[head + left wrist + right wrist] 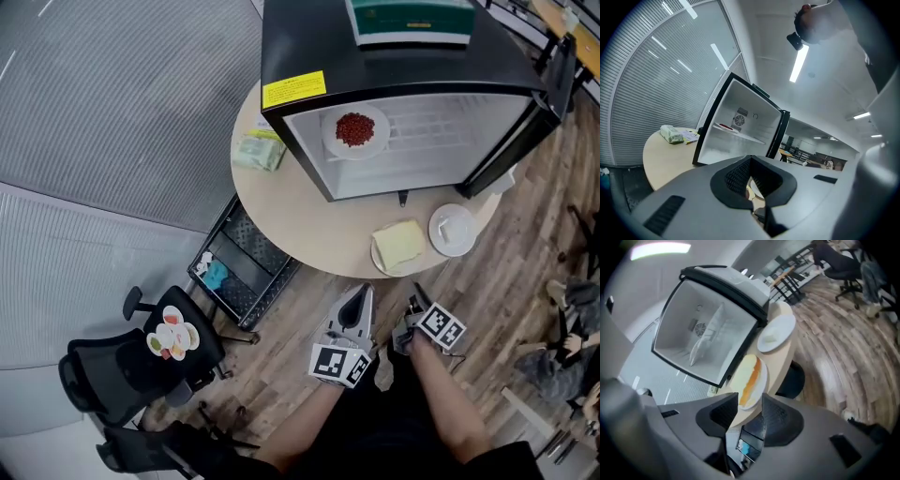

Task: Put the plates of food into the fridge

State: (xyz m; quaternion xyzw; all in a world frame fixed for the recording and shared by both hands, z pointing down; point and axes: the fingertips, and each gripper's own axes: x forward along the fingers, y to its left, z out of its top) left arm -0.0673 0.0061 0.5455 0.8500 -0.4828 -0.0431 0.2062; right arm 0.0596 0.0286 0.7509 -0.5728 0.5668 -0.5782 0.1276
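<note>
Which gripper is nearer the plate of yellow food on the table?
Right. The right gripper, jaws open, is just short of the plate of yellow food, facing it. The left gripper, shut, is further off, to the plate's left.

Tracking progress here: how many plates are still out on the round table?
2. The plate of yellow bread sits at the table's near edge; the plate with a white piece is just to its right. The fridge could hide others behind it.

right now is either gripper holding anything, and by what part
Nothing is held. The left gripper is shut and empty; the right gripper is open, its jaws apart just short of the bread plate.
</note>
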